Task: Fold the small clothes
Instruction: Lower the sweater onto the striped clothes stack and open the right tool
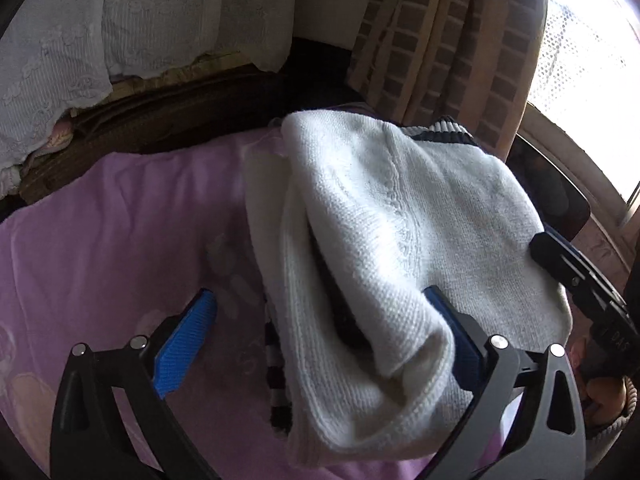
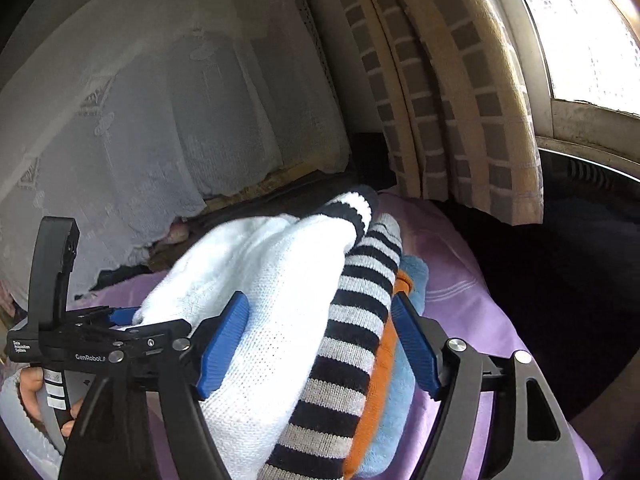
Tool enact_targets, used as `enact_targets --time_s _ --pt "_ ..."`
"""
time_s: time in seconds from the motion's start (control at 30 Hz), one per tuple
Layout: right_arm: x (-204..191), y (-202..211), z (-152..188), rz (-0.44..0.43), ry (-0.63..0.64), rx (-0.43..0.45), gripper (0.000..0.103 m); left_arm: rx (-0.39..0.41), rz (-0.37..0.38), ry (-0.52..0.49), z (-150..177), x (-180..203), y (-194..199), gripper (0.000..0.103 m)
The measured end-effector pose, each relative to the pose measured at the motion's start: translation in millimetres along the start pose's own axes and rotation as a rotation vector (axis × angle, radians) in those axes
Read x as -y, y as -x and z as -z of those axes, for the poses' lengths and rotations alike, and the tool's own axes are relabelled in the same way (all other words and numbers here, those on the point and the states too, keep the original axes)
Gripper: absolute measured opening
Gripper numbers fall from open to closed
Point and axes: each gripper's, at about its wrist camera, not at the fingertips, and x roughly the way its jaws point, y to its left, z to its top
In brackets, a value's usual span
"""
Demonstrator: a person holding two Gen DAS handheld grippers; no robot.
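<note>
Judging from how things lie, you are most of the way through this piece: the white knit sweater [image 1: 400,216] is already doubled over into a compact bundle and sits on top of a small stack on the purple bed sheet [image 1: 100,240]. In the right wrist view the stack beneath it shows a navy-and-grey striped garment [image 2: 352,320], then an orange piece [image 2: 384,364] and a light blue one [image 2: 400,392], all apparently folded. Your left gripper [image 1: 320,320] has its jaws spread wide; the right-hand blue pad [image 1: 460,344] touches or lies under the sweater's rolled near edge, while the other pad stands clear over the sheet, so nothing is pinched. Your right gripper [image 2: 320,340] also has its jaws standing wide, straddling the near end of the stack with the sweater and striped piece between the pads; I cannot tell for certain whether the pads touch the cloth, but they do not look to be squeezing it. What seems left is small: the sweater's near edge looks bulgy and open rather than flat, and its striped hem [image 2: 356,208] pokes out at the far end, so a tidy press or squaring of the pile may still be wanted. Whether more unfolded clothes wait elsewhere, the views do not show.
</note>
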Motion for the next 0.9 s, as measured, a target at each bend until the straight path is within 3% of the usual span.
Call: enact_targets --time_s 0.13,0.3,0.67,0.9 --pt "6 2 -5 0.014 -0.040 -0.010 0.083 -0.016 0.085 0.111 1 -14 2 0.099" --pt "-22 19 -10 0.070 0.068 0.020 0.083 0.073 0.012 0.048 8 -4 28 0.099" --pt "-34 35 -9 0.068 0.065 0.043 0.084 0.132 -0.114 -0.016 16 5 57 0.099" --pt "-37 71 12 0.084 -0.052 0.110 0.099 0.213 -0.195 -0.046 37 7 85 0.099"
